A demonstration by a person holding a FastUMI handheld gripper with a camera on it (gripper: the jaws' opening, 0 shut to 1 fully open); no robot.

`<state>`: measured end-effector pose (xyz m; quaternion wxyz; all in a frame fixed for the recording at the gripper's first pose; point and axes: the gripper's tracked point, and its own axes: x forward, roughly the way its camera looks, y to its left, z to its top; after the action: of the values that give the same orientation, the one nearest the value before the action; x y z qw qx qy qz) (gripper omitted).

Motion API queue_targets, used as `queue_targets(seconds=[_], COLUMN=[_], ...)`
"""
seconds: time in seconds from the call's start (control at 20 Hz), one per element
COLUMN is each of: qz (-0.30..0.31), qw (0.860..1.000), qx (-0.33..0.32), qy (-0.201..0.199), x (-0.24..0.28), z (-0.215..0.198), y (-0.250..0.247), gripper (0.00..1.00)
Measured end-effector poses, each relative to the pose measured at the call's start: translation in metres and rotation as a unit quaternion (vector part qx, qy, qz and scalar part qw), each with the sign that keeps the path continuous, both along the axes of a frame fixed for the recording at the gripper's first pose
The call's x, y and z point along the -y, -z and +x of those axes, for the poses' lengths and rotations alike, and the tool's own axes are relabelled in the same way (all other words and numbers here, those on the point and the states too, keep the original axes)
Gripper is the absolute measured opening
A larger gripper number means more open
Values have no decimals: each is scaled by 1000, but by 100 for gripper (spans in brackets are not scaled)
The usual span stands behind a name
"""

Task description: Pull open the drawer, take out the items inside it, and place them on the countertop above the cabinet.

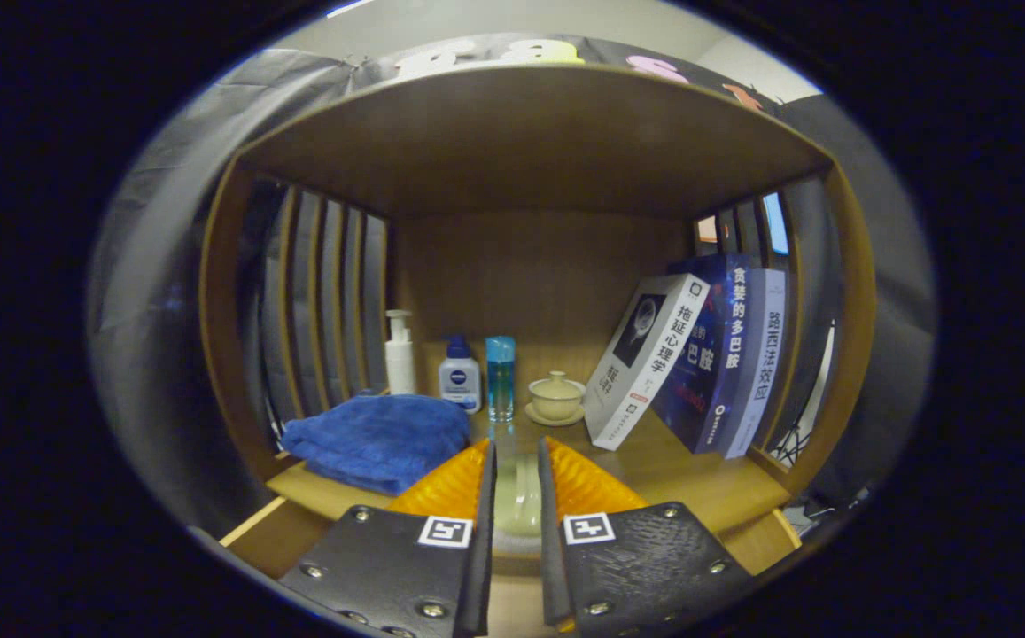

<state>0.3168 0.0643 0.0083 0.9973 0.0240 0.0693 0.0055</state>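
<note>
My gripper is over the front part of the wooden countertop, inside the open-fronted shelf niche. A pale green, smooth item fills the narrow gap between the two fingers, and both fingers press on its sides. Its shape is mostly hidden by the fingers. Just ahead of the fingertips on the countertop stand a clear blue bottle and a small lidded tea cup on a saucer. A lower wooden ledge shows below the countertop's front edge, left of the fingers.
A folded blue towel lies left of the fingers. Behind it stand a white pump bottle and a blue-capped white bottle. Three books lean at the right. Slatted side walls and a wooden roof enclose the niche.
</note>
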Motion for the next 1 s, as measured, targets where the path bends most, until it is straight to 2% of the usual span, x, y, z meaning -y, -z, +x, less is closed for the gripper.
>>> queue_targets(seconds=[0.3,0.65,0.85,1.0], qz=[30,36,19,23], qw=[999,999,998,997], qx=[-4,-29,-61,-67], qy=[-15,2,0,0], x=[-7,-7,-16,-24], z=[-92,-176,-206,-210], y=[16,84,118,130], gripper=[24,23,58,83])
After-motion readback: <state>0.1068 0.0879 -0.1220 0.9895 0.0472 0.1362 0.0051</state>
